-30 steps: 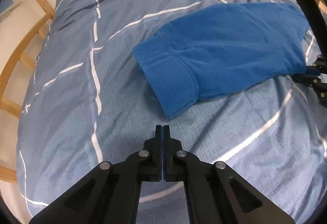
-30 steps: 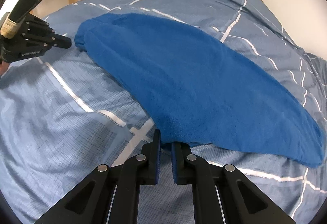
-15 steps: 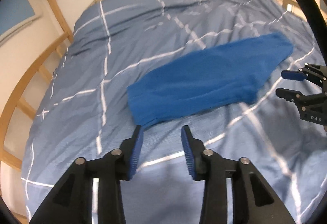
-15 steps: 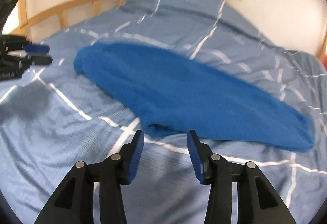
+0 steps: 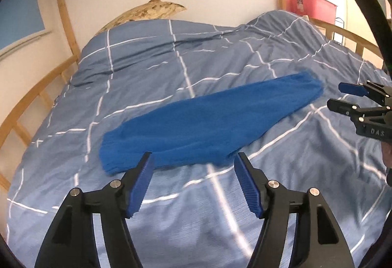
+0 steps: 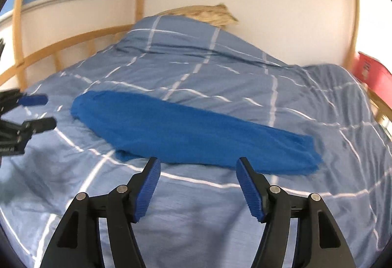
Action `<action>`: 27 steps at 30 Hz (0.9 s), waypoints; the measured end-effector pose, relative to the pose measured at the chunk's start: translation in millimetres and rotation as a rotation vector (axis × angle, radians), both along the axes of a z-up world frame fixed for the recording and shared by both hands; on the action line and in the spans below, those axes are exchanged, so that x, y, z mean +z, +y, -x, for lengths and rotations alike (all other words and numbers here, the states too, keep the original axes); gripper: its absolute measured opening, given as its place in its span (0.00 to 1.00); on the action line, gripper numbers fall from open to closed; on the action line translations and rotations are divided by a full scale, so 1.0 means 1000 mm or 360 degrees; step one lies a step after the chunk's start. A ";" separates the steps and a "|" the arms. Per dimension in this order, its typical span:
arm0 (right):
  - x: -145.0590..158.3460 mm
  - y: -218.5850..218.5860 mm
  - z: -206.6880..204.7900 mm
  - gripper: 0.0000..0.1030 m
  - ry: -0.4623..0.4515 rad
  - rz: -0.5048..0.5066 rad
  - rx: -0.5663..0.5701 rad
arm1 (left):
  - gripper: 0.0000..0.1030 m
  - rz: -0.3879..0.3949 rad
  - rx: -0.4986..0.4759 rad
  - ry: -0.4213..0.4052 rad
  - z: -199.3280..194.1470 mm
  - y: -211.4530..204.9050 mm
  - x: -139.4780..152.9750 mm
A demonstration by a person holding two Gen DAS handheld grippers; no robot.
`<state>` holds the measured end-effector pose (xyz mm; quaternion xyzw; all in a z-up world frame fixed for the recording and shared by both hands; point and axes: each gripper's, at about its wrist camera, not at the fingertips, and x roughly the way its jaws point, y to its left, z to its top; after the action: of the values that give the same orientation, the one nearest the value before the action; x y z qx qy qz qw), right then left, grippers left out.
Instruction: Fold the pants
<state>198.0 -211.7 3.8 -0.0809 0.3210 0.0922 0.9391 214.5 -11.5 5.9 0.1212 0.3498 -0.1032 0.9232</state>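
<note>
Blue fleece pants [image 5: 208, 121] lie folded lengthwise into one long strip across the blue checked duvet [image 5: 171, 67]; they also show in the right wrist view [image 6: 196, 131]. My left gripper [image 5: 193, 182] is open and empty, held above the duvet just short of the near edge of the pants. My right gripper [image 6: 197, 184] is open and empty, likewise short of the pants' near edge. The right gripper shows at the right edge of the left wrist view [image 5: 352, 99], open. The left gripper shows at the left edge of the right wrist view [image 6: 34, 111], open.
A wooden bed rail [image 5: 29, 101] runs along the left side and another [image 5: 352, 38] at the far right. A red bin [image 5: 311, 5] stands beyond the bed. A fish-shaped pillow [image 5: 147, 11] leans on the white wall.
Both grippers have let go of the pants, opened wide, and pulled back and up from the duvet. The pants lie still.
</note>
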 end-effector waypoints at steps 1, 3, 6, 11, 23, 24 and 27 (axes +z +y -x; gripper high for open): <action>0.001 -0.011 0.000 0.63 -0.0005 -0.0008 -0.0033 | 0.65 0.0005 -0.0001 -0.0005 -0.001 -0.008 0.000; 0.002 -0.035 -0.001 0.63 -0.0018 -0.0027 -0.0107 | 0.66 0.0010 -0.0024 -0.0014 -0.005 -0.030 -0.001; 0.003 -0.070 -0.002 0.63 -0.0063 -0.0064 -0.0180 | 0.66 0.0014 -0.0086 -0.0023 -0.012 -0.058 -0.001; 0.004 -0.118 -0.011 0.63 -0.0116 -0.0118 -0.0306 | 0.68 0.0090 -0.0163 -0.0031 -0.040 -0.102 -0.001; -0.039 -0.215 -0.078 0.63 0.0033 -0.0599 -0.0658 | 0.68 0.0091 -0.0239 -0.0013 -0.113 -0.188 -0.027; -0.048 -0.222 -0.085 0.63 0.0058 -0.0677 -0.0673 | 0.68 0.0081 -0.0238 -0.0002 -0.119 -0.194 -0.032; -0.068 -0.240 -0.099 0.63 0.0114 -0.0871 -0.0759 | 0.68 0.0020 -0.0245 0.0019 -0.131 -0.213 -0.048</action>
<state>296.9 -451.4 -64.6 0.2539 0.3269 -0.0443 0.9092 345.9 -224.8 -41.9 0.1412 0.3442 -0.1767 0.9112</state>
